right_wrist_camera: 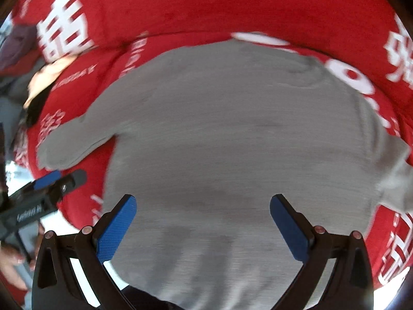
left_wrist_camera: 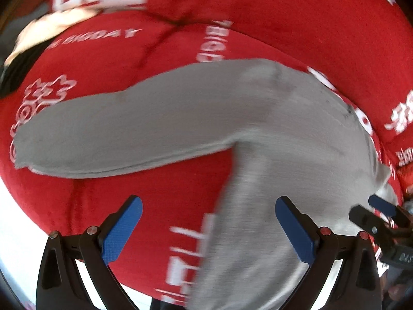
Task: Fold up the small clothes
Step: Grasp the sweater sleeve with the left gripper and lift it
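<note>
Grey shirt (right_wrist_camera: 219, 142) spread flat on red cloth (right_wrist_camera: 232, 5), one sleeve out at frame left. Left hand-held gripper (left_wrist_camera: 209, 230) and right hand-held gripper (right_wrist_camera: 204, 227): fingers apart, empty.

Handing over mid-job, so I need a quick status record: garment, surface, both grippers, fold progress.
garment: grey long-sleeved top, spread flat, one sleeve stretched out sideways
surface: red cloth with white print
left gripper: open, empty, above the top's edge below the sleeve
right gripper: open, empty, over the body of the top
fold progress: none visible yet
image quality: motion blur in both views
</note>
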`<state>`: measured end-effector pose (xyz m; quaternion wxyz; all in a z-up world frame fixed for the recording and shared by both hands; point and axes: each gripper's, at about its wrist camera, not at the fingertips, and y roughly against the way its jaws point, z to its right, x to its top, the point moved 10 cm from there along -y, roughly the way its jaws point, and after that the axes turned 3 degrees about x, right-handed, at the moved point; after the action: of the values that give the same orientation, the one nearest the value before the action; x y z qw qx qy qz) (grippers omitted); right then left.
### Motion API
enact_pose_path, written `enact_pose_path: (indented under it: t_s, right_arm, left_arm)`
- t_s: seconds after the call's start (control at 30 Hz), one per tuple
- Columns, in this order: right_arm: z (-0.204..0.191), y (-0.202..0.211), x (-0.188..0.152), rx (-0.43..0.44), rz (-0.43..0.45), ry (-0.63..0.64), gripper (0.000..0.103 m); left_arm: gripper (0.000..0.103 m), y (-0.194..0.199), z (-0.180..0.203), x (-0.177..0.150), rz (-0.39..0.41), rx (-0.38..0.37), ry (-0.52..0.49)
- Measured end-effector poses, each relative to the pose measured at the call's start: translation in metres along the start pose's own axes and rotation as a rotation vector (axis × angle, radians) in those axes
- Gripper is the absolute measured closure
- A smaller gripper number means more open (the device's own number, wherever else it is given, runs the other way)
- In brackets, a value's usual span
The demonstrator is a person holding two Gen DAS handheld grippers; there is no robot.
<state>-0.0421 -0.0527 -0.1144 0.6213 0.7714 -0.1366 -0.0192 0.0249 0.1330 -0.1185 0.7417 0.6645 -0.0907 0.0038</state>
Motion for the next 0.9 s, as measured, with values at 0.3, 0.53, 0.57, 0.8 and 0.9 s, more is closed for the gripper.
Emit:
enact_pose_path:
  t_s: [0.3, 0.53, 0.57, 0.8, 0.9]
  right_arm:
    - [-0.086, -0.035, -0.012, 0.153, -0.068, 0.087, 0.0]
    - [-0.127, -0.047, -0.017, 0.229, -0.078, 0.125, 0.0]
    - [-0.132, -0.048, -0.017, 0.232, -0.08, 0.132, 0.0]
    - [-0.142, -0.042, -0.018, 0.239, -0.076, 0.142, 0.0]
    - [-0.14, -0.035, -0.016, 0.249, -0.056, 0.138, 0.0]
  left_arm:
    - [0.0, -0.015, -0.119, 0.007, 0.079, -0.177, 0.335]
    - [0.0, -0.052, -0.161, 0.019, 0.089, -0.405, 0.591]
    - [0.0, -0.053, -0.163, 0.022, 0.096, -0.413, 0.608]
    - [0.083, -0.055, -0.183, 0.03, 0.158, -0.325, 0.693]
    - [0.097, -0.056, -0.186, 0.035, 0.184, -0.327, 0.677]
